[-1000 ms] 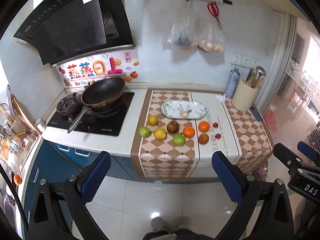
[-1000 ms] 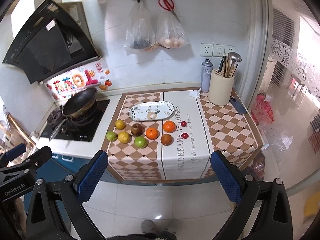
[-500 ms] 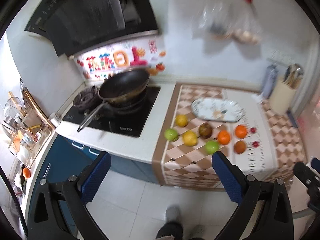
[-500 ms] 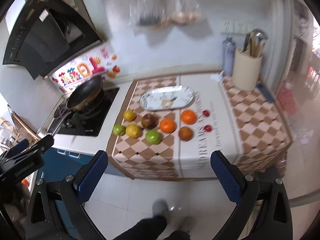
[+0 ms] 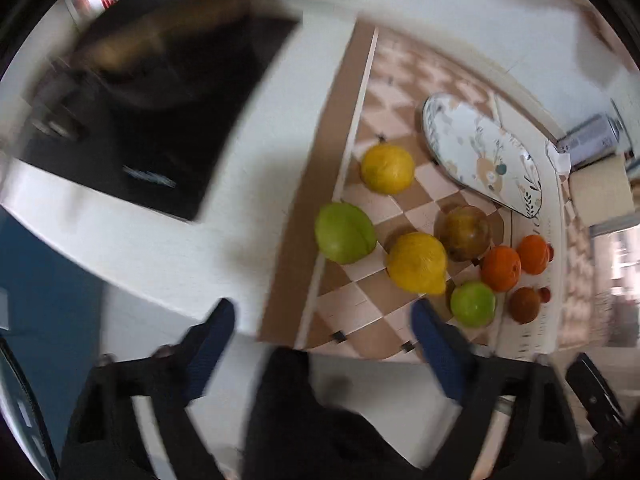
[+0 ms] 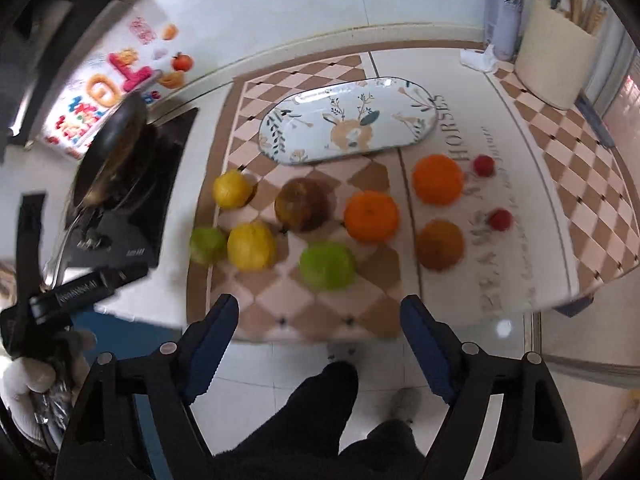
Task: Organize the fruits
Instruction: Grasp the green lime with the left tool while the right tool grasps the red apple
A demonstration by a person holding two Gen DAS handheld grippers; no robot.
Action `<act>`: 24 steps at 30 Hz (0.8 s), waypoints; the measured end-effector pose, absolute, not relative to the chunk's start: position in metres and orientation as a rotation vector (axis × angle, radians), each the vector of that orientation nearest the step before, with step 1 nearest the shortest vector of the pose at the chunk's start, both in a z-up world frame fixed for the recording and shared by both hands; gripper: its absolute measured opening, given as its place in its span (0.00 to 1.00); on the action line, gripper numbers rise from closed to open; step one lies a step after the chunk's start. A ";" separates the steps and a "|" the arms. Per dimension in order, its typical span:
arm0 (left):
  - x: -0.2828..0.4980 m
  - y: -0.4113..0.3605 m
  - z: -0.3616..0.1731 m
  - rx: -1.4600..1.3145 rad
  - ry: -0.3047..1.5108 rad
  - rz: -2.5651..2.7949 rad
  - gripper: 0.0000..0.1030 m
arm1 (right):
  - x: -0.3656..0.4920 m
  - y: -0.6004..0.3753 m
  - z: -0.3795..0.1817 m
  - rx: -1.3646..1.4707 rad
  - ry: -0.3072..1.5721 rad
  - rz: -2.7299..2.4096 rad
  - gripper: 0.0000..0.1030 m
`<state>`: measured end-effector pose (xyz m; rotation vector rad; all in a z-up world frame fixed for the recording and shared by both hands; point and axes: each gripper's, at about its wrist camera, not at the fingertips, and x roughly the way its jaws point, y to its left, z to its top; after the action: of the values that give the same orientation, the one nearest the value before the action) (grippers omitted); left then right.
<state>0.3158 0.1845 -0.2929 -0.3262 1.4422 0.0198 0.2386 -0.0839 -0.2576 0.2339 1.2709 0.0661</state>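
Several fruits lie on a checkered cloth [image 6: 320,312] on the counter: two yellow lemons [image 6: 251,246] [image 5: 387,168], two green fruits [image 6: 327,265] [image 5: 345,233], two oranges [image 6: 371,216], brown fruits [image 6: 303,205] and two small red ones [image 6: 499,219]. An empty oval patterned plate [image 6: 348,120] [image 5: 480,152] lies behind them. My left gripper [image 5: 320,320] is open and empty, short of the green fruit and front lemon [image 5: 417,262]. My right gripper [image 6: 320,320] is open and empty, just before the front green fruit.
A black stove [image 5: 152,132] with a pan [image 6: 116,136] is left of the cloth. A utensil holder [image 6: 554,64] and a grey can [image 6: 504,16] stand at the back right. The counter's front edge and floor [image 6: 500,360] lie below both grippers.
Both grippers have moved forward and down toward the counter, so the fruits now look much larger and closer. Both stay open and empty.
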 end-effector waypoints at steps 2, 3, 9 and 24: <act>0.334 0.190 -0.317 -0.391 1.505 -0.009 0.73 | 0.266 -0.070 -0.273 0.229 1.306 0.051 0.82; 0.342 0.192 -0.327 -0.420 1.532 -0.017 0.73 | 0.278 -0.066 -0.281 0.224 1.325 0.044 0.83; 0.377 0.198 -0.368 -0.616 1.621 -0.066 0.68 | 0.328 -0.051 -0.314 0.224 1.423 0.033 0.82; 0.417 0.173 -0.375 -0.422 1.624 -0.101 0.46 | 0.388 -0.036 -0.374 0.149 1.586 0.037 0.75</act>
<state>0.4170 0.1733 -0.3752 -0.4223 1.6243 -0.1014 0.3880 -0.0358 -0.3736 0.1485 1.5863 0.0372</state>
